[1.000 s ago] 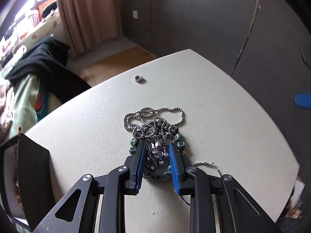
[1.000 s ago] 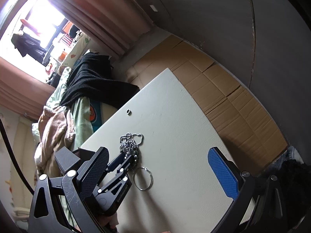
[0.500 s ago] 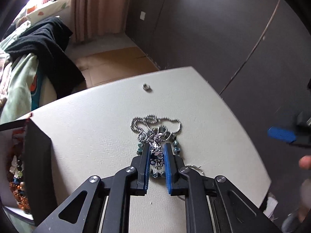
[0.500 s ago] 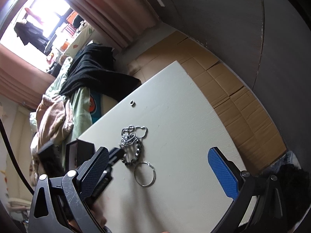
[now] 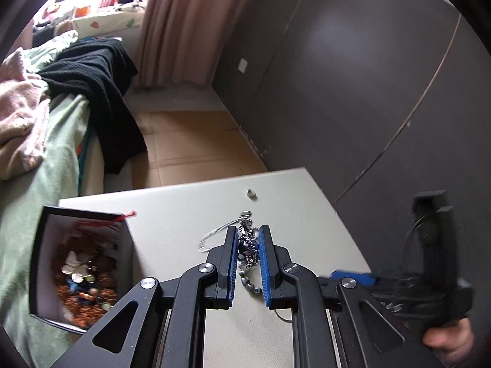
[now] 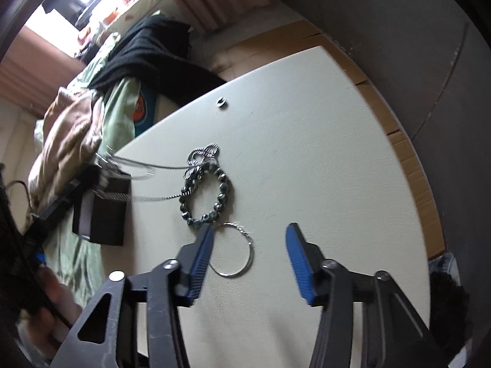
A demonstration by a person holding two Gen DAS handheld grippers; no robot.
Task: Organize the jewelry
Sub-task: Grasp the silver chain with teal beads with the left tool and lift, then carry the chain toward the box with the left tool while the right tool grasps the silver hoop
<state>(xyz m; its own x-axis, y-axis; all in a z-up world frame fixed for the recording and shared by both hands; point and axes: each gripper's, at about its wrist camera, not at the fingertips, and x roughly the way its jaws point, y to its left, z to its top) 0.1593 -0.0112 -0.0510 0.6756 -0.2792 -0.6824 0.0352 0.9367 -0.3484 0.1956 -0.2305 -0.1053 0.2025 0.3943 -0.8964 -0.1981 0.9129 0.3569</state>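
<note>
My left gripper [image 5: 248, 233] is shut on a silver chain necklace [image 5: 248, 247] and holds it above the white table [image 5: 184, 211], near the open black jewelry box [image 5: 79, 266] full of beads. In the right wrist view the chain [image 6: 153, 165] stretches taut from the left gripper to a tangle beside a dark beaded bracelet [image 6: 225, 190] on the table [image 6: 307, 153]. My right gripper [image 6: 248, 233] is open just above a silver hoop [image 6: 248, 257], with nothing between its fingers.
A small silver ring [image 6: 220, 102] lies near the table's far edge; it also shows in the left wrist view [image 5: 251, 193]. The box [image 6: 104, 214] stands at the table's left edge. A bed with clothes [image 5: 46, 98] lies beyond it.
My left gripper has closed on the chain, lifted it and swung left toward the box, pulling it off the bracelet. My right gripper has come down over the silver hoop.
</note>
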